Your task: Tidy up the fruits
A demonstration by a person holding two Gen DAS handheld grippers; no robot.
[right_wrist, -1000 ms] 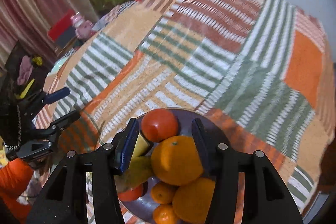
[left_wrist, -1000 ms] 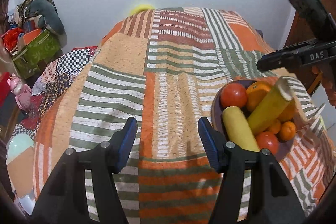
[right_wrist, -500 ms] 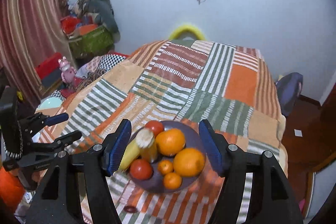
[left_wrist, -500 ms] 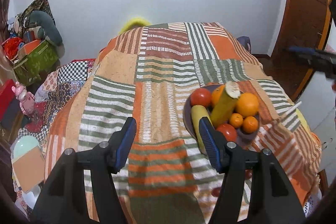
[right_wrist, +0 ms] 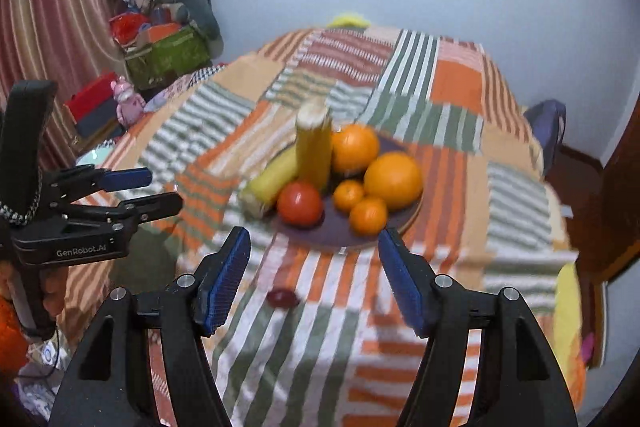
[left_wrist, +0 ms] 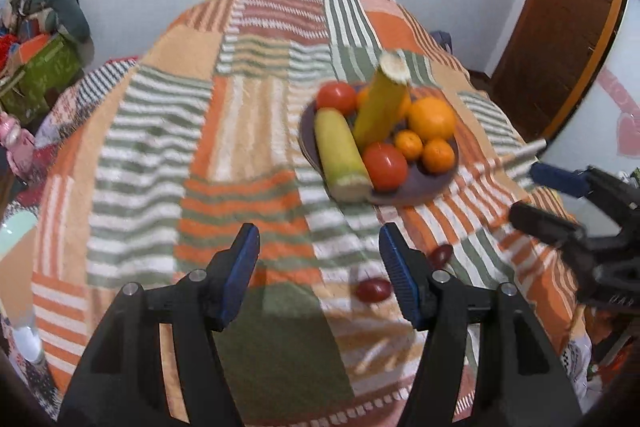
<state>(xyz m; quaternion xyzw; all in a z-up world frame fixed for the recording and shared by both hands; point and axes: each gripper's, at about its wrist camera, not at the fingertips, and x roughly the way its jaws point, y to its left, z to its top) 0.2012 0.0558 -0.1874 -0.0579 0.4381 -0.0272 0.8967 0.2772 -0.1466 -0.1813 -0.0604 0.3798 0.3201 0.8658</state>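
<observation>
Both grippers, left (left_wrist: 320, 267) and right (right_wrist: 316, 267), hang empty, jaws apart. Fruit sits piled on plate (right_wrist: 404, 223) mid-surface. Two dates (left_wrist: 374, 289) lie loose near front edge; I'd collect those next.

Striped cloth (left_wrist: 168, 155), fruit plate (left_wrist: 416, 183), two plums (left_wrist: 374, 289).

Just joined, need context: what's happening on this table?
A person holds two grippers over a patchwork tablecloth. Left gripper and right gripper are both open and hold nothing. A plate holds oranges, tomatoes and corn cobs. Two small dark red fruits lie loose on the cloth nearer the grippers.
</observation>
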